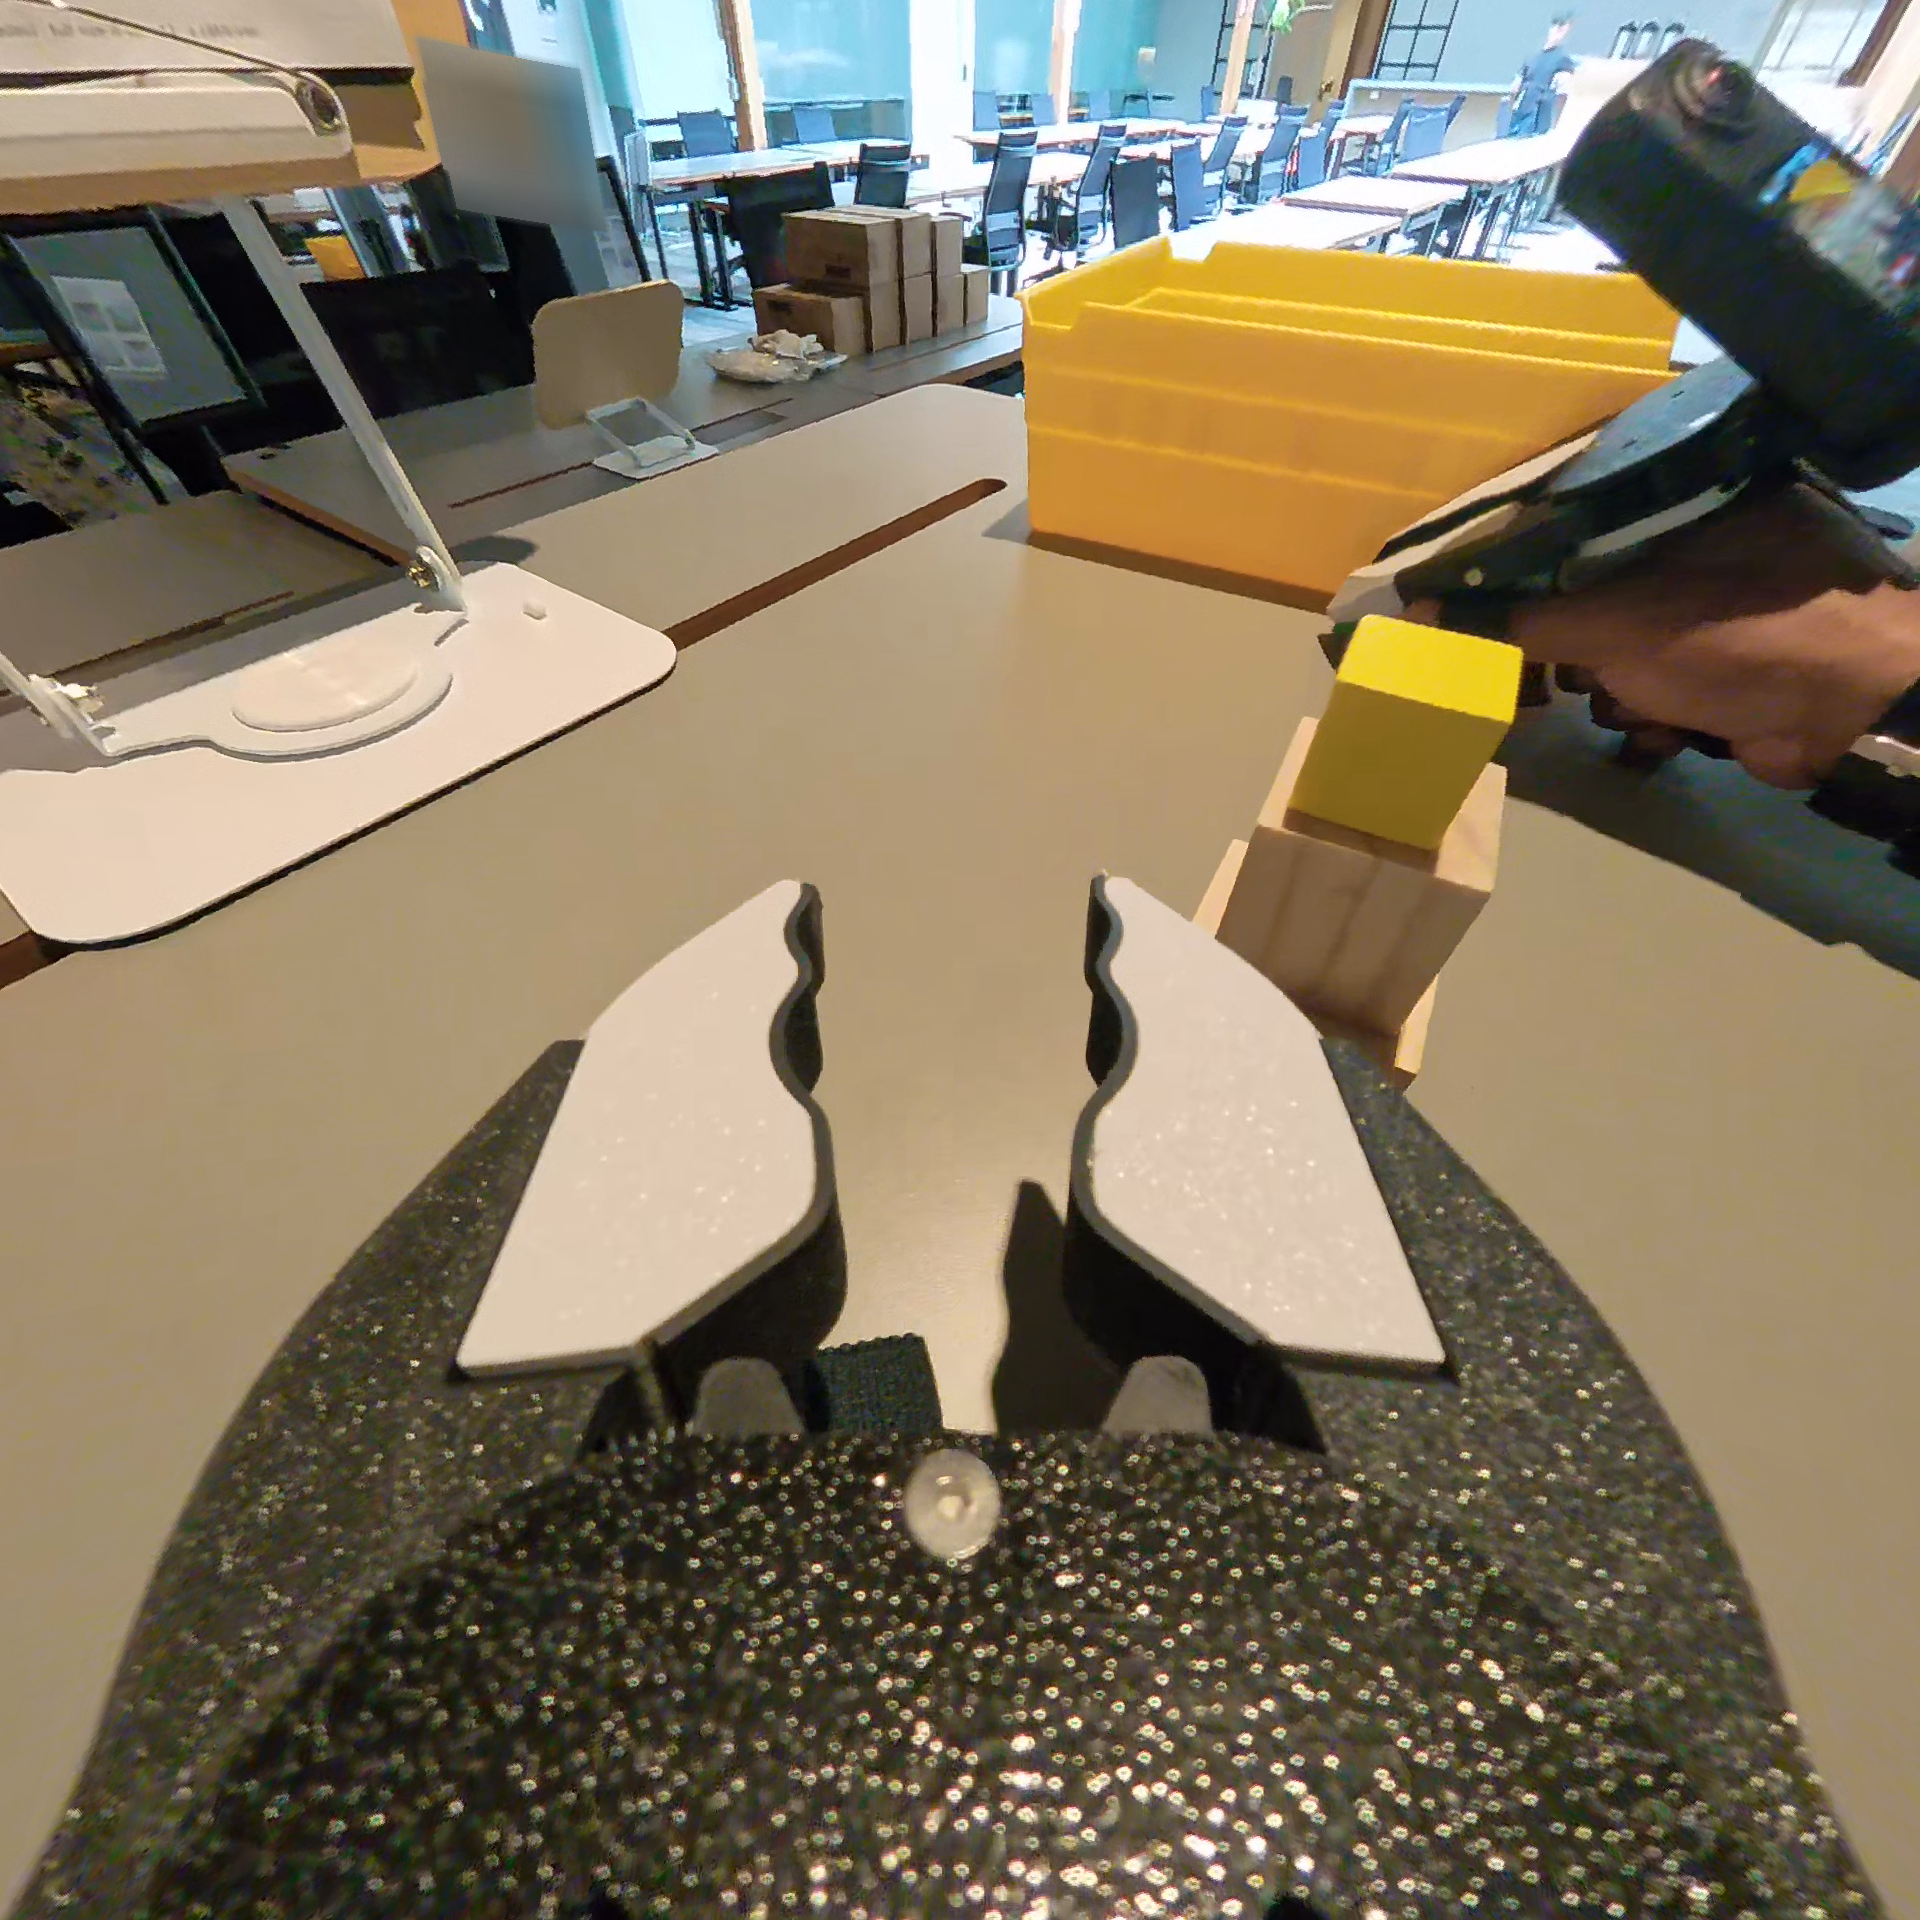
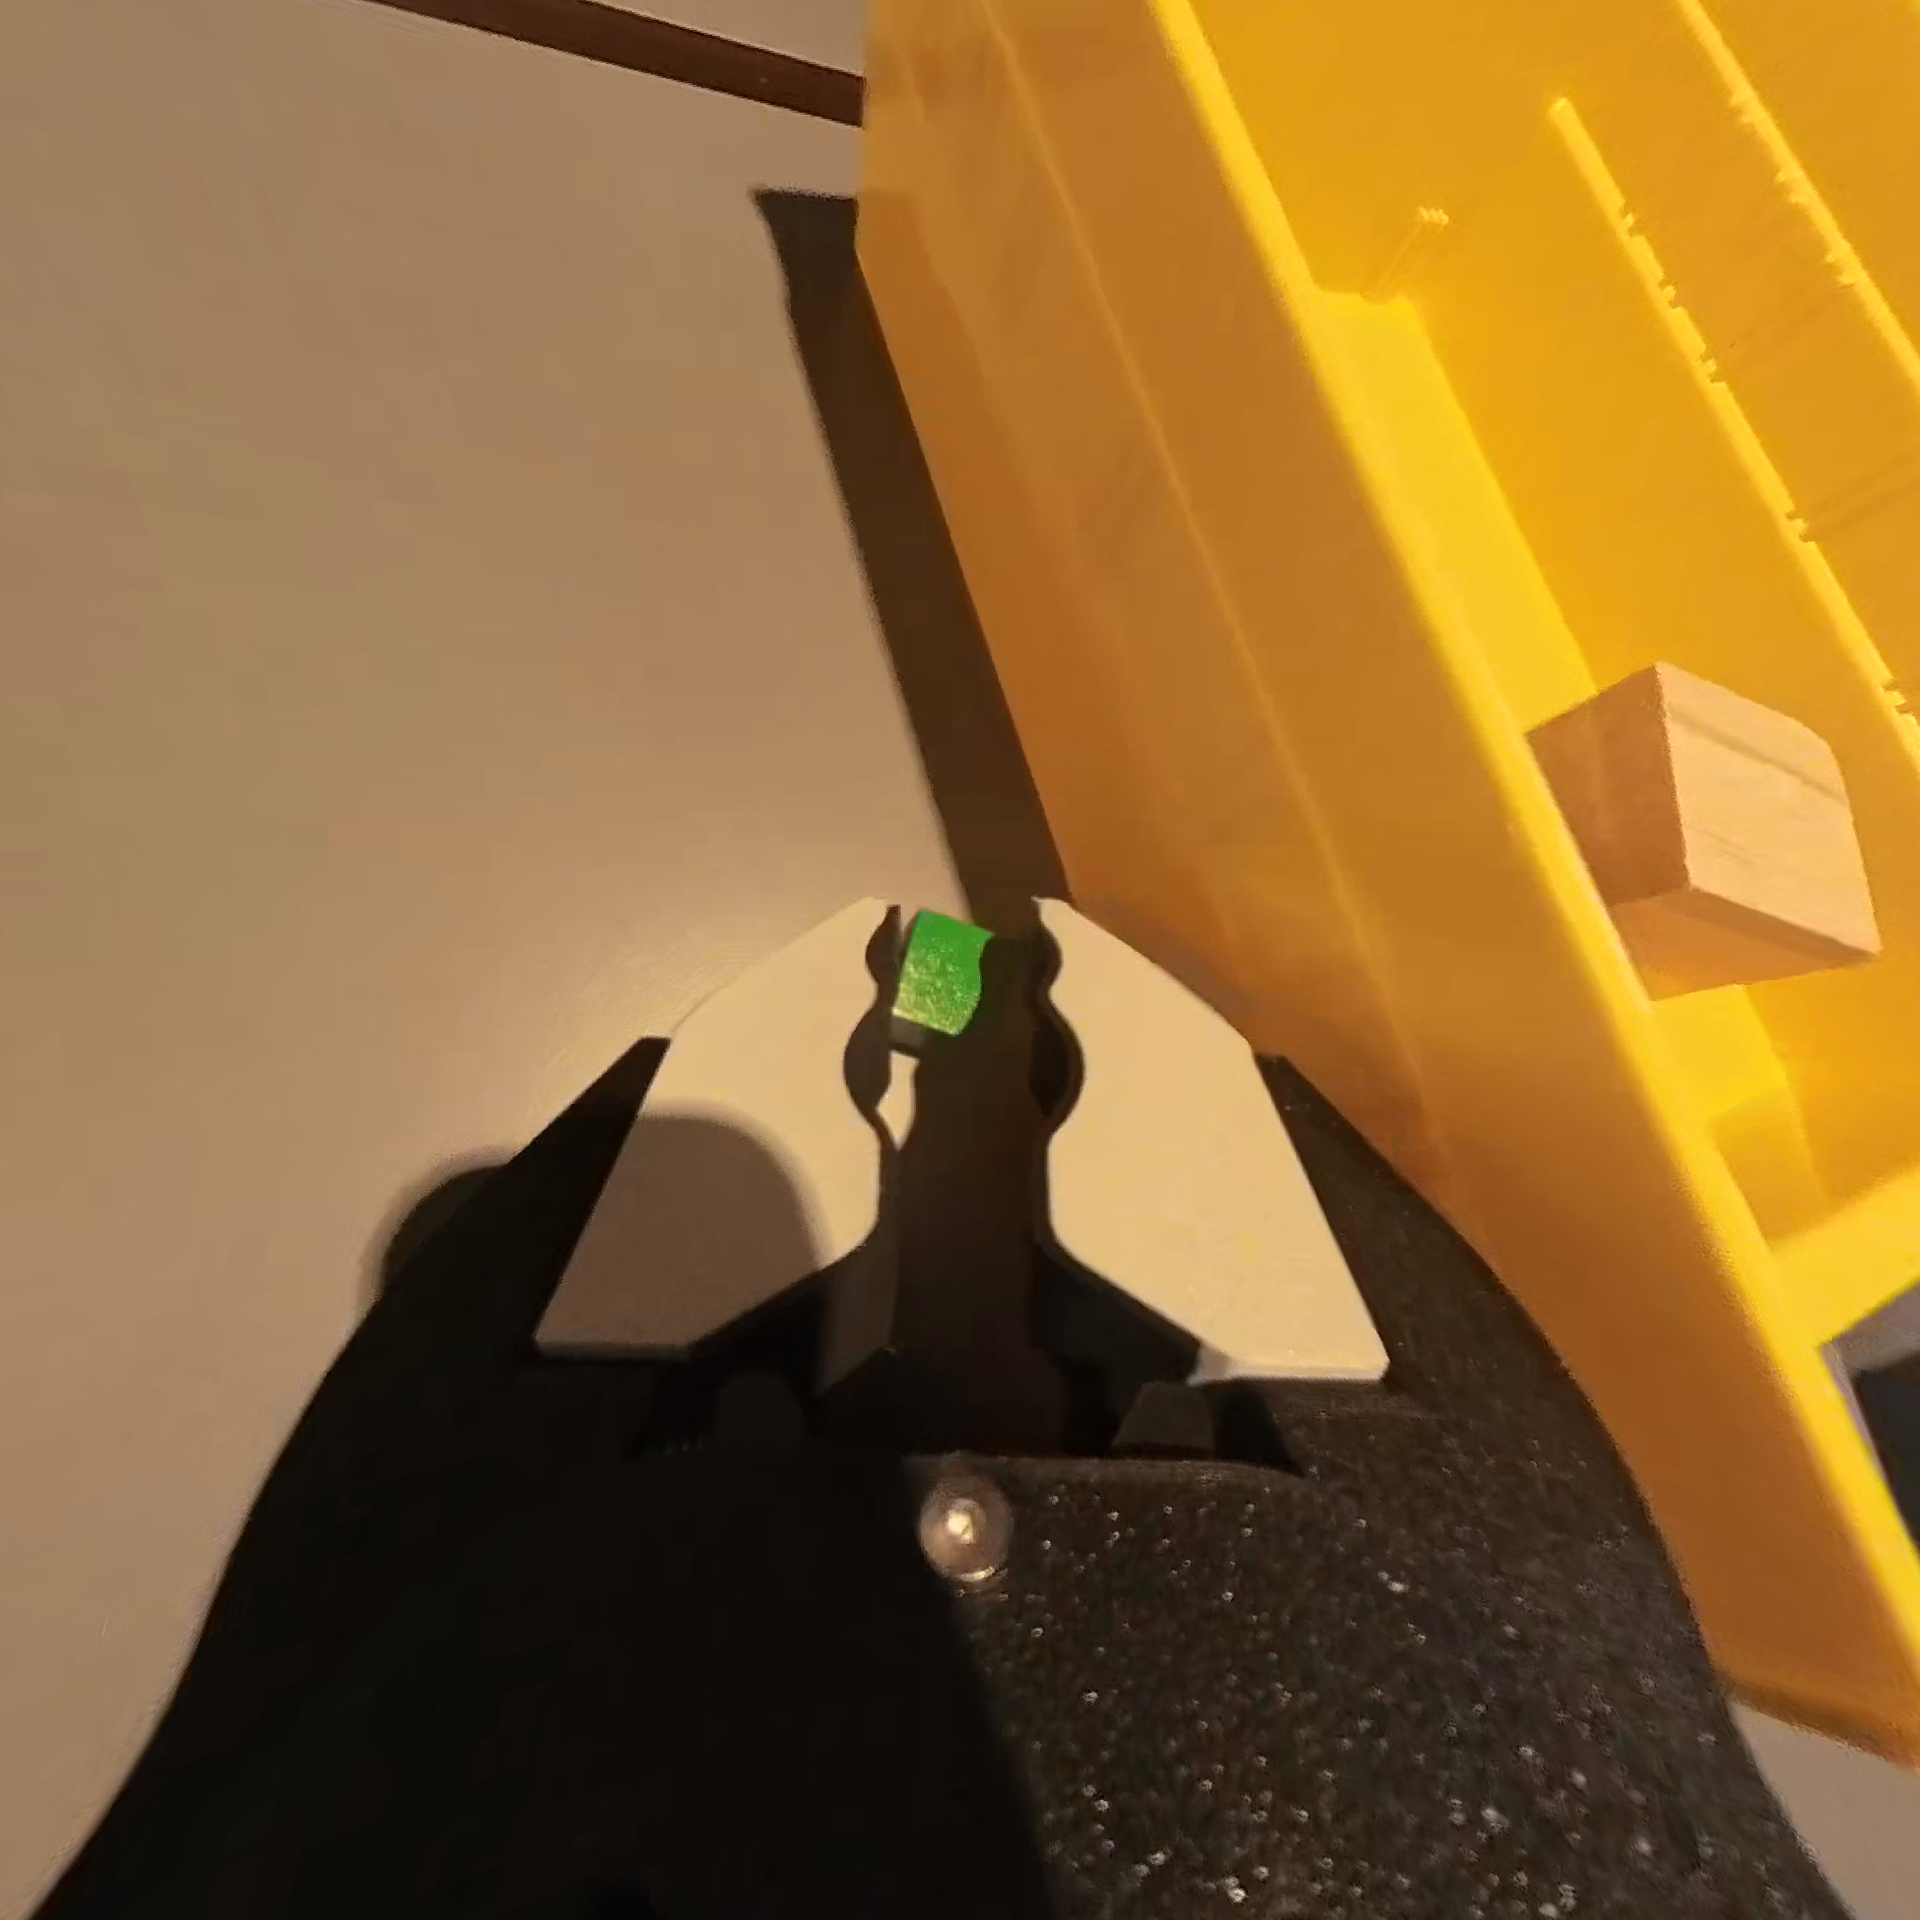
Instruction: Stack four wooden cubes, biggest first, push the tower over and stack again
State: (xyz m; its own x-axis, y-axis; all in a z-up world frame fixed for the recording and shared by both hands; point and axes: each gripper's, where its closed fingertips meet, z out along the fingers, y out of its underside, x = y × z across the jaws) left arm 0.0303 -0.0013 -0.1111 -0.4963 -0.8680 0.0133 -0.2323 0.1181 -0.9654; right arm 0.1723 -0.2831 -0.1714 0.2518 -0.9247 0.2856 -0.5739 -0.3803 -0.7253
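Observation:
In the left wrist view a tower stands on the grey table (image 1: 935, 727): a large pale wooden cube (image 1: 1413, 1044) at the bottom, mostly hidden, a medium pale cube (image 1: 1351, 925) on it, and a yellow cube (image 1: 1403, 727) on top. My left gripper (image 1: 951, 914) is open and empty, just left of the tower. My right gripper (image 2: 961, 925) is shut on a small green cube (image 2: 935, 977). It also shows in the left wrist view (image 1: 1351, 603), held by a hand just above and behind the yellow cube; the green cube is hidden there.
Stacked yellow plastic bins (image 1: 1299, 416) stand behind the tower. In the right wrist view one bin (image 2: 1351, 623) holds another pale wooden cube (image 2: 1714, 831). A white lamp base (image 1: 312, 727) lies at the left of the table. The gap from one gripper's tips to the other's is roughly 30 centimeters.

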